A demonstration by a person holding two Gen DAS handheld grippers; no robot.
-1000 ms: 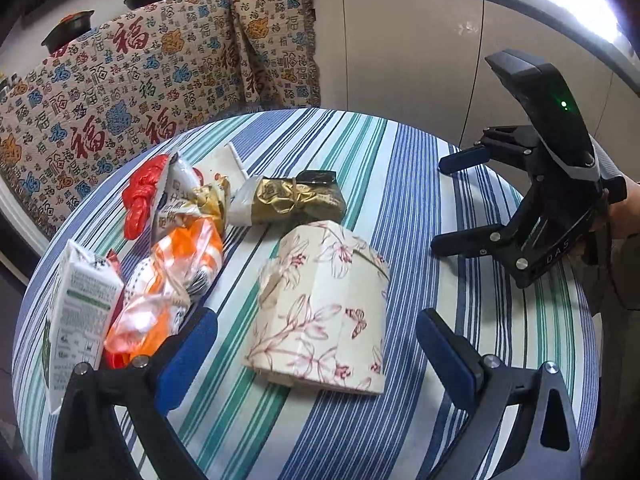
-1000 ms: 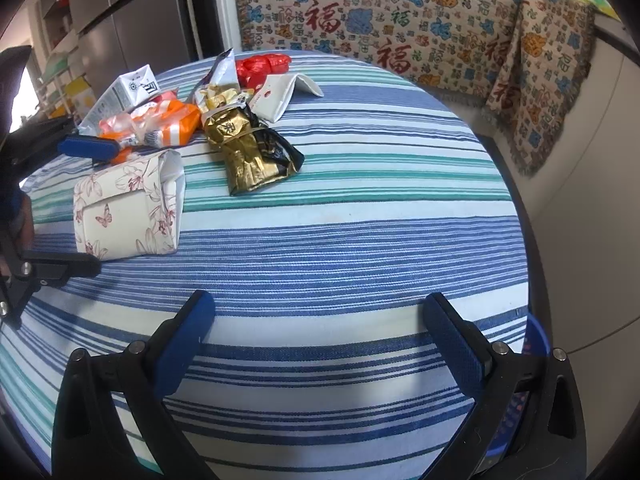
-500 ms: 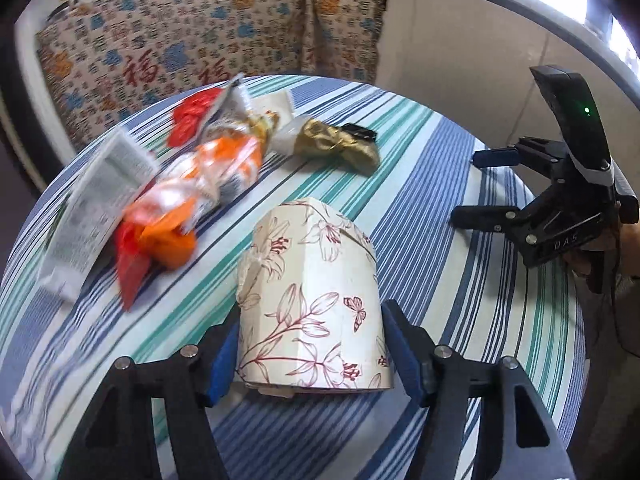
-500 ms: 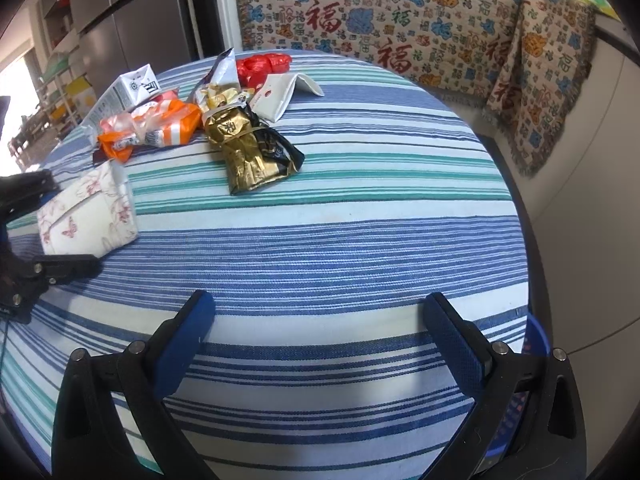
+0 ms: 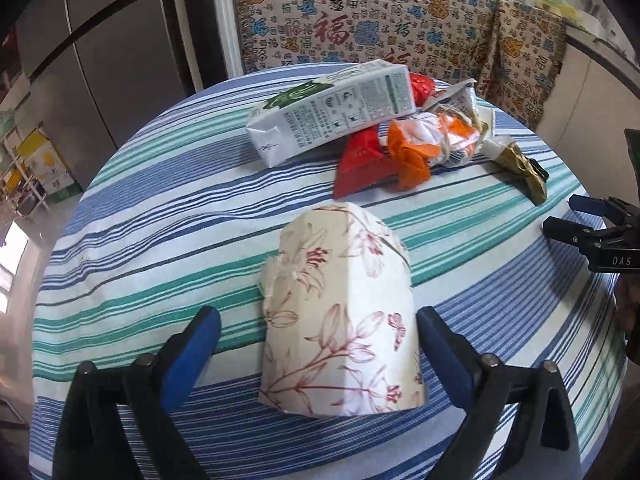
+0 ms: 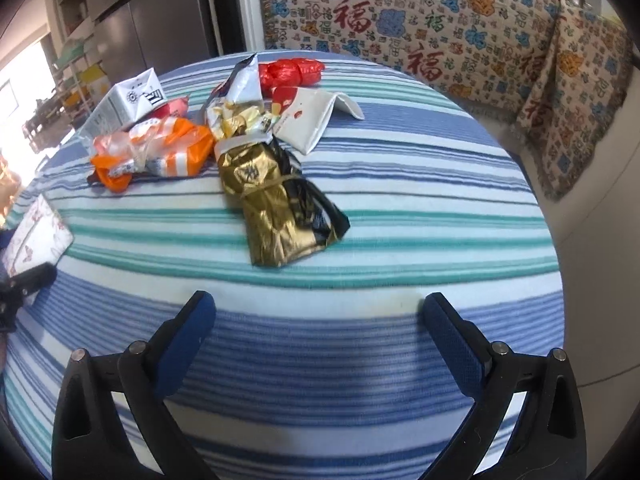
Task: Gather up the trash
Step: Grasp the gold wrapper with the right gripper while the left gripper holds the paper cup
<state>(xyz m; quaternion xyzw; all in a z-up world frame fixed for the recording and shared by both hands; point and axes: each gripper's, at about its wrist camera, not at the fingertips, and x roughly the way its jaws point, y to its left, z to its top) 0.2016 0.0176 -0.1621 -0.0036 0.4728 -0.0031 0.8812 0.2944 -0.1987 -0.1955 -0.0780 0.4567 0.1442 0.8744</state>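
A cream tissue pack with red flowers [image 5: 340,312] lies on the striped round table [image 5: 160,240]. My left gripper [image 5: 318,332] is open around it; the right pad is near its side and the left pad stands apart. The pack also shows at the left edge of the right wrist view [image 6: 34,236]. Beyond it lie a white milk carton [image 5: 332,112], an orange wrapper [image 5: 424,144], a red wrapper [image 5: 360,160] and a gold foil bag [image 6: 272,204]. My right gripper [image 6: 318,328] is open and empty above the table, short of the gold bag.
A white folded card [image 6: 316,116], a red bag [image 6: 292,72] and a silver wrapper [image 6: 240,84] lie at the far side of the pile. A patterned cloth [image 6: 440,28] covers furniture behind the table. A grey fridge [image 5: 100,60] stands at the left.
My left gripper swung round the tissue pack, closed in on it half a second ago, and now stands wider with a gap at the left pad. My right gripper moved forward toward the gold bag.
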